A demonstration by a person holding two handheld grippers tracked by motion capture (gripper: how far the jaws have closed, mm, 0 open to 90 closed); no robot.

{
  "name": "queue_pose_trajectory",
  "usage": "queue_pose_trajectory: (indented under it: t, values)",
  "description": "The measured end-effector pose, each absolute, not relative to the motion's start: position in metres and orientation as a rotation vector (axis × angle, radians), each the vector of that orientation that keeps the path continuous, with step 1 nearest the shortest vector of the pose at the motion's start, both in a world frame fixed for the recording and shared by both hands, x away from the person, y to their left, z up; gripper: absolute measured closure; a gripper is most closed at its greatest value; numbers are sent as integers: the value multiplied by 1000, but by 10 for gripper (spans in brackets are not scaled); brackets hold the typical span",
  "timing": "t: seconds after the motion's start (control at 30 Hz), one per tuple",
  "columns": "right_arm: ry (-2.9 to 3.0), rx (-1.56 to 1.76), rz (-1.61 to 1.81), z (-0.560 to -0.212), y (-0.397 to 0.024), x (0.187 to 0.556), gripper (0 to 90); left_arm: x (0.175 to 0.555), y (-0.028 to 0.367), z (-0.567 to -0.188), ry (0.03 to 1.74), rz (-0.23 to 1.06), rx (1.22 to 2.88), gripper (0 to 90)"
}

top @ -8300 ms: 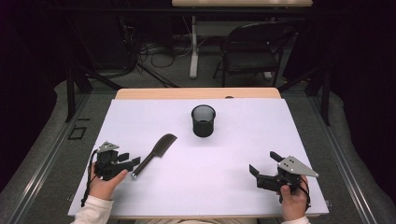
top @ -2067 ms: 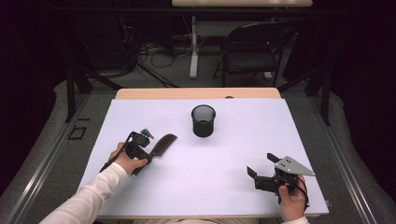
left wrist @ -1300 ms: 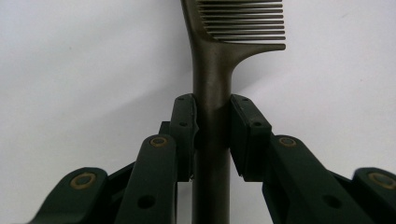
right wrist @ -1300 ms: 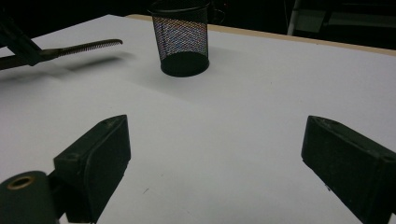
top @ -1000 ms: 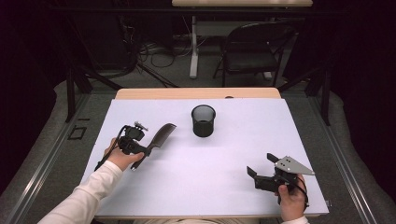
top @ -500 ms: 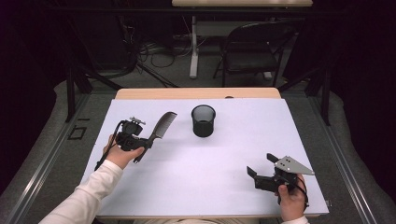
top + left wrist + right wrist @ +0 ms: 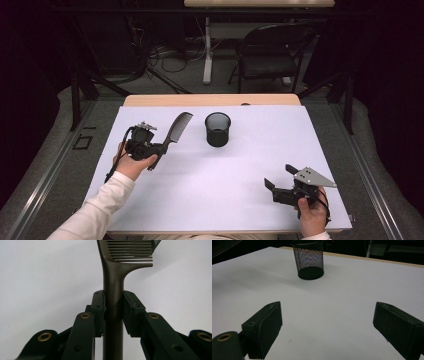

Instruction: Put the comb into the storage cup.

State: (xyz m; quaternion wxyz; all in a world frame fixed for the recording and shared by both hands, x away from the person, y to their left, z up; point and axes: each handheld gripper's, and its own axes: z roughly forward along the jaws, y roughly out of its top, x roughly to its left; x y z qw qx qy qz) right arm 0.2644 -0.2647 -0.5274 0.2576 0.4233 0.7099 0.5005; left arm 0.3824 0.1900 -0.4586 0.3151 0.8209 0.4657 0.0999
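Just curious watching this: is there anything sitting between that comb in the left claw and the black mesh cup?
Nothing visible. The left gripper holds the comb by its handle, and only bare white table lies between it and the mesh cup.

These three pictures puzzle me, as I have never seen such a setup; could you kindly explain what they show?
No robot here: a person at a table holds a hand-operated two-jaw gripper in each hand. The high view looks down on the white table from above the person's side. The other two pictures come from cameras riding on the grippers, looking along their black jaws. On the table stands a black mesh cup. The left gripper is clamped on the handle of a dark comb, lifted off the table with its teeth end pointing up and away. The right gripper rests near the table's front edge, jaws wide apart and holding nothing, facing the cup.
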Motion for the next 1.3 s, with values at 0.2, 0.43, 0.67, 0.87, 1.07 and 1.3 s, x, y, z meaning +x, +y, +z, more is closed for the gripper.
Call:
queue_pose_trajectory:
  t: [0.2,0.43,0.67,0.87,1.07,1.3]
  values:
    - [1929,1147,1355,-527,-264,265,86,381,183,-456,1194,281,2131,724]
    - [1929,1151,1357,-528,-265,265,88,381,176,-454,1165,260,2069,724]
    - [1933,1147,1355,-528,-265,265,88,377,162,-452,1125,267,2020,724]
    - [1933,1148,1357,-528,-265,265,89,376,155,-449,1097,275,1996,724]
    - [1939,1148,1350,-528,-265,265,89,375,149,-446,1065,299,1981,724]
    - [1935,1147,1357,-529,-265,266,89,373,143,-443,1035,334,1947,724]
